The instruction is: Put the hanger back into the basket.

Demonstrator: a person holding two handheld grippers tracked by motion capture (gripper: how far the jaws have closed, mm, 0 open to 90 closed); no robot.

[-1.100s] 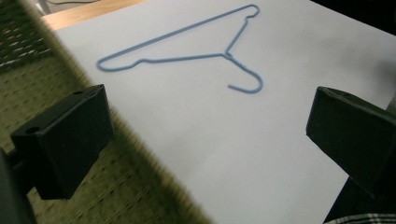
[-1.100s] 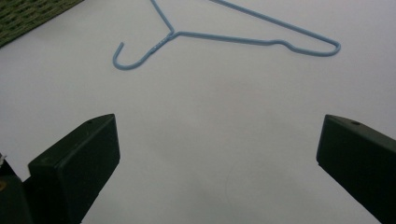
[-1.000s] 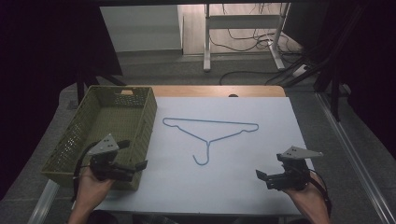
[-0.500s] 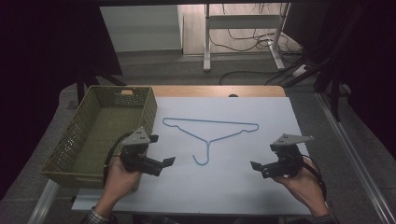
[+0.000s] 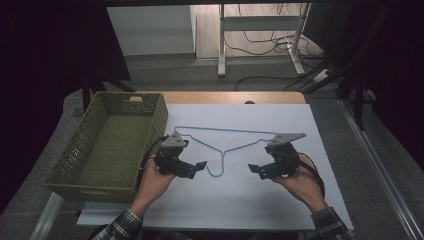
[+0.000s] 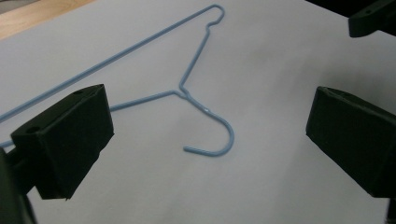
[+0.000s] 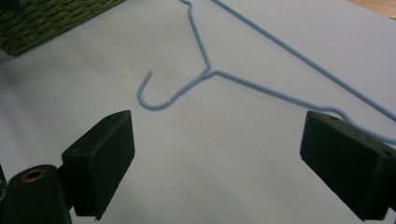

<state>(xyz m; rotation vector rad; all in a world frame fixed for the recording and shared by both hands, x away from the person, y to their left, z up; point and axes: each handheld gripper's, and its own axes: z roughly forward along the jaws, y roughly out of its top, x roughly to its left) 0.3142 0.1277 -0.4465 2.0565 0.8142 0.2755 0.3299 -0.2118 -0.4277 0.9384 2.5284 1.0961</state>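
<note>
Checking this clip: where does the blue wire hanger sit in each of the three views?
High view: the blue wire hanger lies flat on the white sheet, mid-table, hook toward the person.
Left gripper view: centre and upper left, hook curling at the middle.
Right gripper view: upper half, hook at centre left.
Shared landmark: the twisted neck where hook meets shoulders.

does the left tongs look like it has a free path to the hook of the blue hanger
Probably yes. The left tongs stand open, aimed at the blue hanger, whose hook lies flat on the bare white sheet with nothing between. The green basket sits off to the side.
</note>
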